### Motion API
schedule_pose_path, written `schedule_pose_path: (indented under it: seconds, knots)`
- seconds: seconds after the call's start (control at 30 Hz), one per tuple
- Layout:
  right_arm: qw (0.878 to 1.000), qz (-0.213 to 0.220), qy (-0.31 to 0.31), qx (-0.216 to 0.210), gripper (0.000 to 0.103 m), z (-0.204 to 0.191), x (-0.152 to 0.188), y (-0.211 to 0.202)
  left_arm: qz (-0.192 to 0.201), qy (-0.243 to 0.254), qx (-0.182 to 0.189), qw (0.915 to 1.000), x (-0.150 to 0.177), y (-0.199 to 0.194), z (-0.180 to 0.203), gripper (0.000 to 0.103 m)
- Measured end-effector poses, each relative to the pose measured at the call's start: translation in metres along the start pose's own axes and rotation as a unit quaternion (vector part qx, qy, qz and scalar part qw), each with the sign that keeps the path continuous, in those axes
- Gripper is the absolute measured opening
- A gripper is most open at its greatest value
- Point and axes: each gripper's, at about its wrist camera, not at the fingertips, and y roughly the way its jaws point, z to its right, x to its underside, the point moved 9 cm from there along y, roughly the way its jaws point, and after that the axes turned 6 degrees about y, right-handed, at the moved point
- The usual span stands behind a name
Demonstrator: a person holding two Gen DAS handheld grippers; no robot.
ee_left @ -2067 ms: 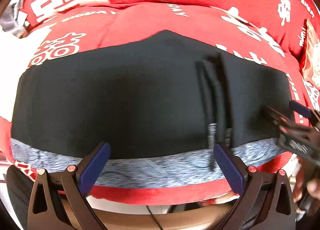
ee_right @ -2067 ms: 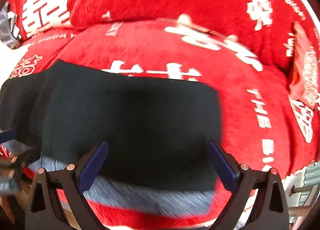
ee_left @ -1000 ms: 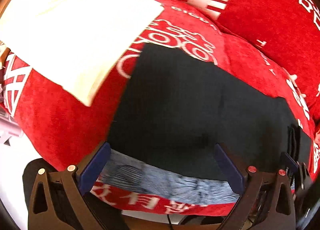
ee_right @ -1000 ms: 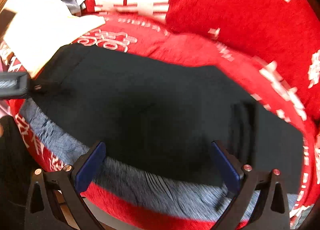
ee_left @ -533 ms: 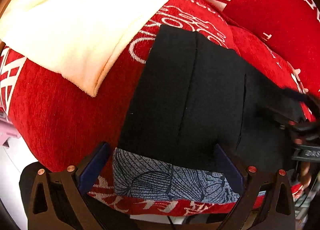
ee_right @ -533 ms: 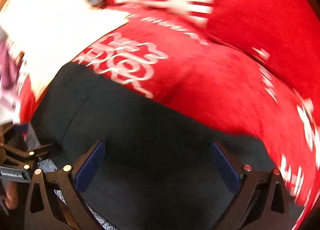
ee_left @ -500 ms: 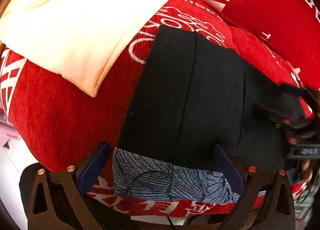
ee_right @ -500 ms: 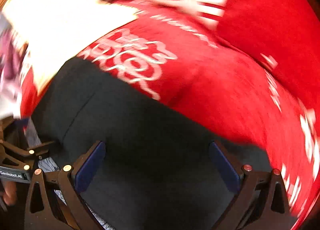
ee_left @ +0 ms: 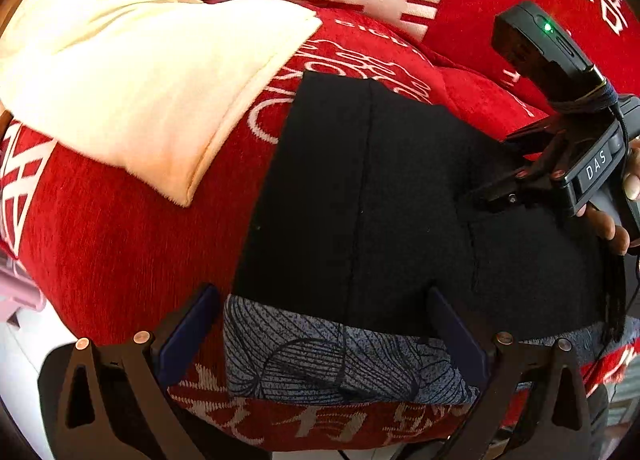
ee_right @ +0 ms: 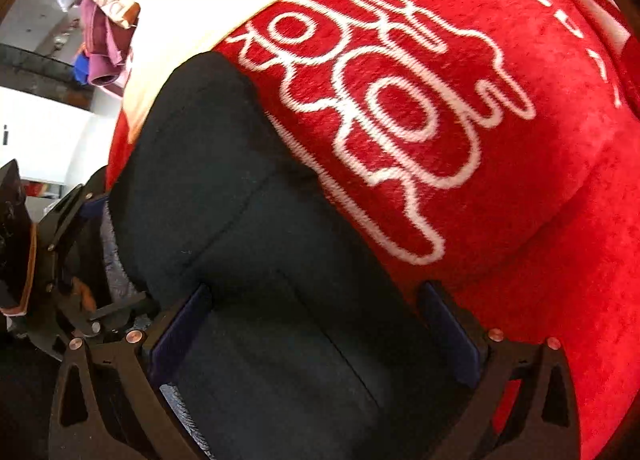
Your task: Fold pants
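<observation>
Two grippers worked over a red sofa [ee_left: 100,244] printed with white characters. A cream cloth [ee_left: 140,72] lay on the seat's far left part, its corner near the pants [ee_left: 360,196]. The pants, black with a grey patterned waistband [ee_left: 320,356], lay folded flat on the front of the seat, waistband along the front edge, a seam running back from it.

The left gripper [ee_left: 320,332] hovered at the waistband, jaws wide apart, blue pads [ee_left: 184,332] on either side of the band, holding nothing.

The right gripper [ee_right: 312,336] sat low over the black cloth, jaws spread wide. Whether its pads [ee_right: 448,332] touched the fabric could not be determined. In the left view it reached in from the right, held by a hand [ee_left: 612,220], its tips [ee_left: 500,192] at a fold edge.
</observation>
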Motion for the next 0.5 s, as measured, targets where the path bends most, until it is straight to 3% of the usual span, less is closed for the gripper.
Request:
schedule_pose_path:
  seconds: [0.07, 0.13, 0.23, 0.5]
  knots:
    - [1.000, 0.013, -0.015, 0.006, 0.090, -0.009, 0.005, -0.008, -0.011, 0.015, 0.019, 0.9996, -0.005, -0.001, 0.002, 0.103]
    - [0.998, 0.041, -0.048, 0.023, 0.057, -0.022, 0.015, -0.020, -0.009, 0.020, 0.067, 0.9975, -0.011, -0.007, 0.001, 0.103]
    - [0.993, 0.083, -0.069, 0.046, 0.030, -0.037, 0.025, -0.036, 0.005, 0.022, 0.153, 0.9879, -0.025, -0.016, 0.004, 0.103]
    - [0.978, 0.150, -0.112, 0.087, 0.028, -0.075, 0.046, -0.074, 0.023, 0.112, 0.220, 0.9688, -0.057, -0.025, 0.026, 0.103]
